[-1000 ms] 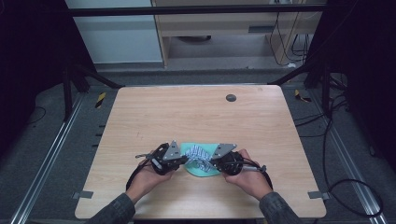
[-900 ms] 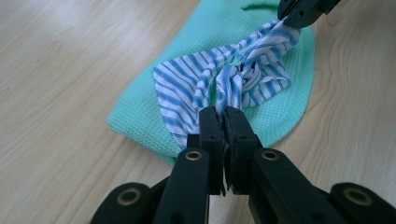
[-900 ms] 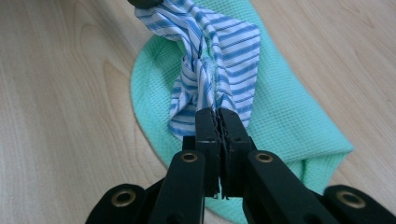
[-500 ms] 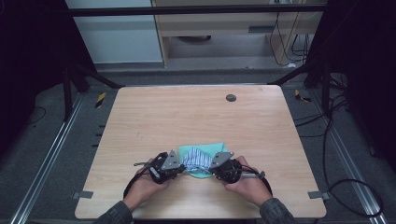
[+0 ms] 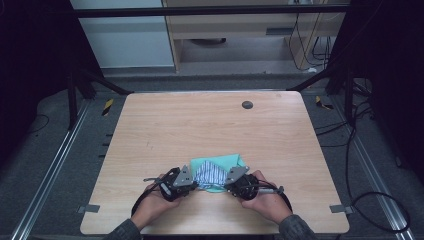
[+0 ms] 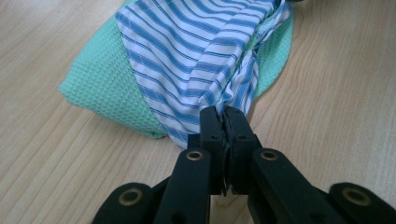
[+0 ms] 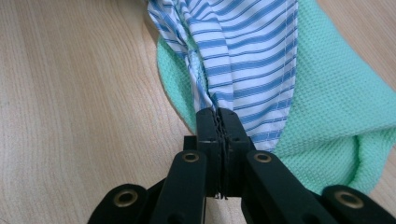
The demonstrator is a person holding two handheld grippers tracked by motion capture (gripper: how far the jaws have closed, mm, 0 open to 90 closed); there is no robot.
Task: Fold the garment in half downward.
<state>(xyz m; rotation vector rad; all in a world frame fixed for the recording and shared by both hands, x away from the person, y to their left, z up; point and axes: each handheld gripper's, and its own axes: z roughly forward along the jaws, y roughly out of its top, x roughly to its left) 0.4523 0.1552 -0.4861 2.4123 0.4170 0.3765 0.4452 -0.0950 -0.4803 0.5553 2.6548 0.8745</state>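
High view: a pale wooden table [image 5: 210, 130] spans the middle of the frame, and low in its centre lies a folded mint-green waffle-weave cloth [image 5: 223, 162] with a blue-and-white striped cloth [image 5: 206, 174] draped over it. The left gripper [image 6: 223, 122], at lower centre of the left gripper view, is clenched on one corner of the striped cloth; the right gripper [image 7: 218, 120] pinches the opposite corner the same way, so the fabric sags between them. By the look of it, both corners are secured and the striped piece partly covers the green one; laying it flat and letting go remains.
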